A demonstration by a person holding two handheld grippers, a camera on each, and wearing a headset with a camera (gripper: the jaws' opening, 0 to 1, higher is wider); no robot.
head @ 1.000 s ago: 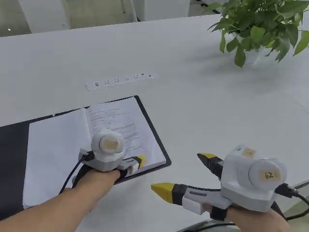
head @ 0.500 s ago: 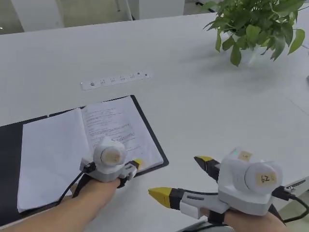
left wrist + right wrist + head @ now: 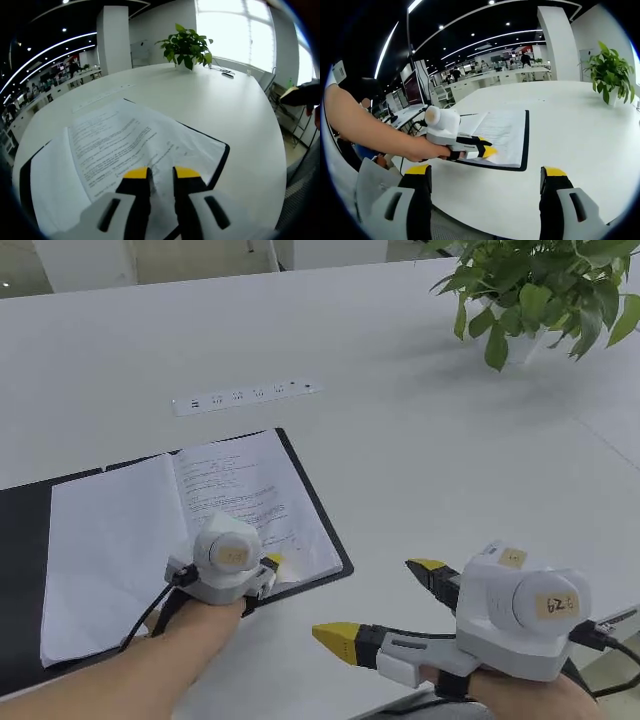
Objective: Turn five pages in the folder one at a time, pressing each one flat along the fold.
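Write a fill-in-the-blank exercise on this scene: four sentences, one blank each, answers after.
1. The folder lies open on the table, and its cover is ____.
2. The right gripper is over bare table with its jaws wide ____.
3. The left gripper pinches the near edge of the right-hand page, which is ____, unlike the plain left one.
4. In the head view, the potted plant stands at the far ____ of the table.

Missing words: black; open; printed; right.

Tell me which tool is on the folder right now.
The left tool, pinching the printed page near its lower edge; the right tool hangs wide open over bare table.
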